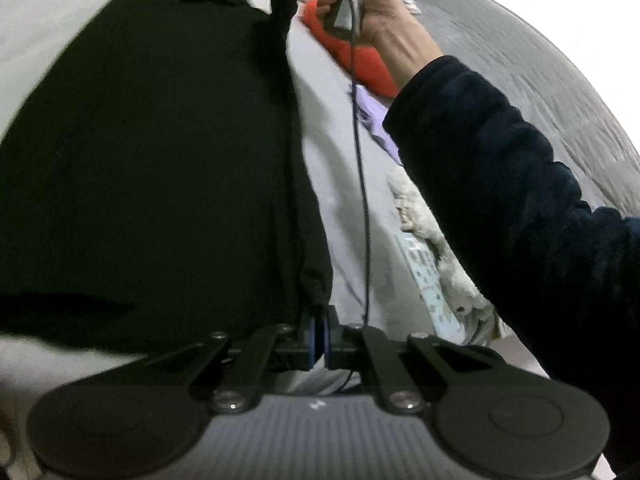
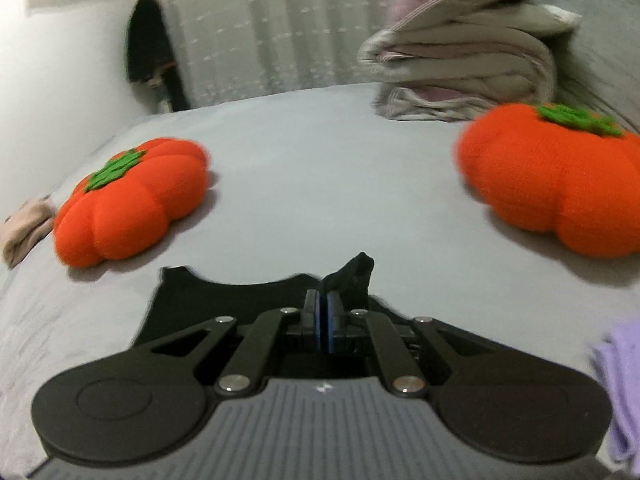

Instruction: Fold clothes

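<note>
the black sleeveless cotton top (image 1: 152,152) lies spread on the pale grey bed sheet (image 2: 320,168), its right-hand edge lifted along its whole length. the left gripper (image 1: 319,330) has its fingers pressed together on the hem corner of that edge, and the right gripper (image 2: 323,312) pinches the shoulder strap, its fingers closed on a peak of black cloth. to fold well, i judge both corners should travel together across the body at matching height, keeping the raised edge taut so no slack bunches underneath, then land in line with the far side seam. the two orange plush pumpkin cushions (image 2: 132,200) sit well apart beyond the neckline, and the lilac cloth (image 2: 624,392) lies off to the right.
</note>
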Motion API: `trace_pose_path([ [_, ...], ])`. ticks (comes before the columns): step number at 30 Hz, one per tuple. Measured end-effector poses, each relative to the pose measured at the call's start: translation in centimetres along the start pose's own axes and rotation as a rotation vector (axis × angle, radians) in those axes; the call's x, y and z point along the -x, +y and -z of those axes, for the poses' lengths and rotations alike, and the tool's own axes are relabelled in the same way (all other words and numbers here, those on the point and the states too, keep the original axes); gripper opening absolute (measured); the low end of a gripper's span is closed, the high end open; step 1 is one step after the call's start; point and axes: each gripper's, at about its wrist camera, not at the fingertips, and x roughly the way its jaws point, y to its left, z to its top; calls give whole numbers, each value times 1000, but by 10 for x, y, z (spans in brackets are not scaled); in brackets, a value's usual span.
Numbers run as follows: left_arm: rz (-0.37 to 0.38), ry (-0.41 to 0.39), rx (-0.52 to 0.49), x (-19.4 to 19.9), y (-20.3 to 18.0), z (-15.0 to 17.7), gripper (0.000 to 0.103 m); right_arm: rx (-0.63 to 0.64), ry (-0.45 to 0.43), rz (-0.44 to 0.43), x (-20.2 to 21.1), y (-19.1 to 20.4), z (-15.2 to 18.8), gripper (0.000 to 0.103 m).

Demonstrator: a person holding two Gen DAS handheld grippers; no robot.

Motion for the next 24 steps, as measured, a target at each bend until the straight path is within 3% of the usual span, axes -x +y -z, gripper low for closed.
trace_pose_path([
  [7, 6, 31, 57, -6, 16, 4, 4, 323, 90, -55, -55, 119, 39, 5],
  [11, 9, 55, 43, -8, 16, 1, 6, 473, 122, -31, -68, 148, 63, 5],
  [14, 10, 68, 38, -7, 16, -1, 23, 385, 80, -110, -45, 130, 46, 33],
  [15, 17, 63, 32, -2, 16, -1, 30, 326, 45, -138, -31, 120, 36, 51],
  [18, 53, 54, 26, 13, 15, -10, 35, 140, -20, -239, 12, 76, 9, 52],
  [24, 124, 45, 52, 53, 12, -29, 37, -166, -13, -224, 89, -44, 0, 52],
])
